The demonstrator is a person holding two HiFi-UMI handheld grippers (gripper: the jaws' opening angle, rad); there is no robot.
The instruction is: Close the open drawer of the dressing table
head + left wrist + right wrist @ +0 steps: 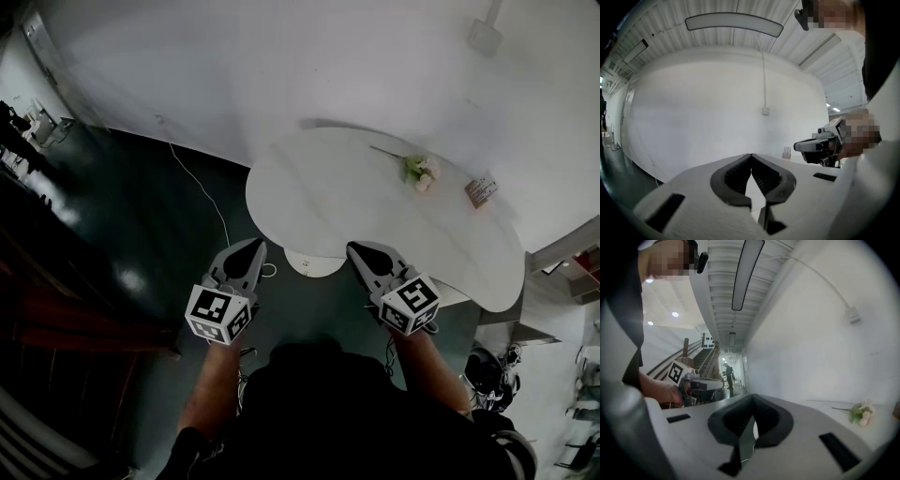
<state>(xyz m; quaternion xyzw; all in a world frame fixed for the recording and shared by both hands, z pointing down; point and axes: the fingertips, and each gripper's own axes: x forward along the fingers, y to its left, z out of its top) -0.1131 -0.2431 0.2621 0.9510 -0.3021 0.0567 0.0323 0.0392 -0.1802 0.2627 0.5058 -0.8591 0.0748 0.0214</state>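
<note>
Seen from above, a person holds two grippers side by side over a dark floor (141, 216), with their tips at the near edge of a white, rounded desk (319, 187). The left gripper (253, 247) has its jaws closed, tips touching, with nothing between them. The right gripper (356, 249) is the same, closed and empty. On the far right of the desk lie a pale flower sprig (419, 172) and, to its right, a small card (480, 190). A pale ledge (452, 294) juts from under the desk's near right edge, just beside the right gripper; whether it is the open drawer cannot be told. A thin white cable (202, 187) trails across the floor at left.
</note>
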